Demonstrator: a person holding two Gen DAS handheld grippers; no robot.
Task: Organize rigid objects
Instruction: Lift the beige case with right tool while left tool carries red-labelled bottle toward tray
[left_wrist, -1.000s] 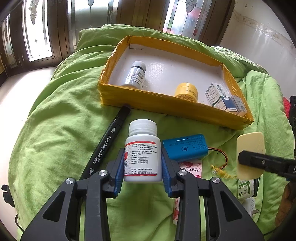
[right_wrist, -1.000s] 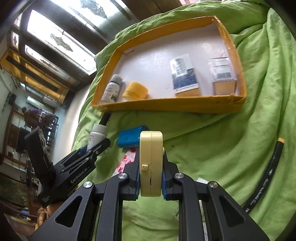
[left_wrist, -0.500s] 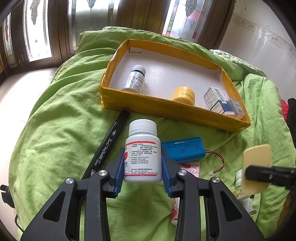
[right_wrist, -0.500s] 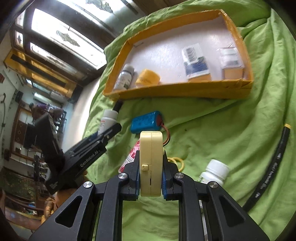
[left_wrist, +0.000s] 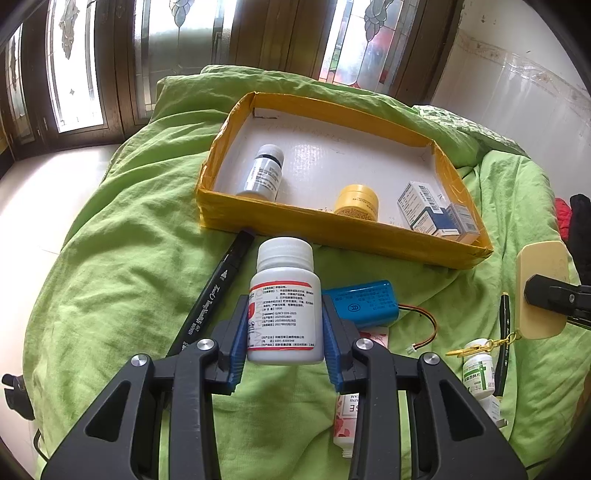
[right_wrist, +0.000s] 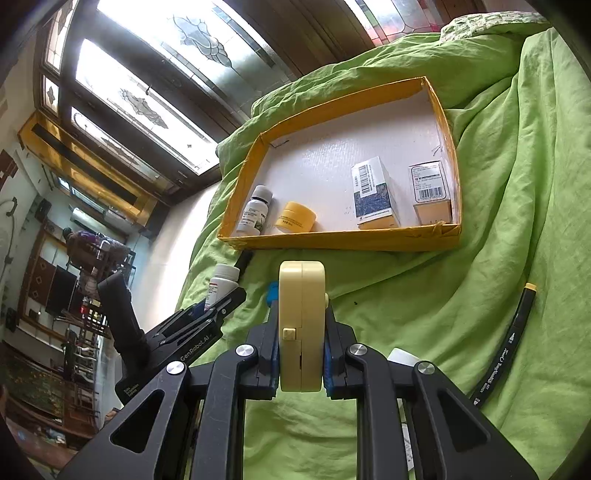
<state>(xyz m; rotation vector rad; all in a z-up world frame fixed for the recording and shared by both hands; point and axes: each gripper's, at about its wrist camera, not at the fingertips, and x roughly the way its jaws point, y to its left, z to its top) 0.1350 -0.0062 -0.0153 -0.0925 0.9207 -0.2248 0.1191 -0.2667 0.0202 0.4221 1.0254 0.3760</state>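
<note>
My left gripper is shut on a white pill bottle with a red-edged label, held upright above the green bedding. My right gripper is shut on a flat cream-yellow case, held on edge; in the left wrist view that case hangs at the right with a yellow chain below it. Ahead lies the yellow-walled tray with a white floor, holding a small grey-capped bottle, a yellow jar and two small cartons. The right wrist view shows the same tray.
On the bedding lie a black marker, a blue battery pack with wires, a pink-patterned tube and a small green-labelled bottle. A second black marker with a yellow tip lies at the right. Windows stand behind the bed.
The right gripper has risen with the cream case, so the tray sits lower in its view. In the left wrist view the case has shifted toward the right edge. The left gripper has stayed put.
</note>
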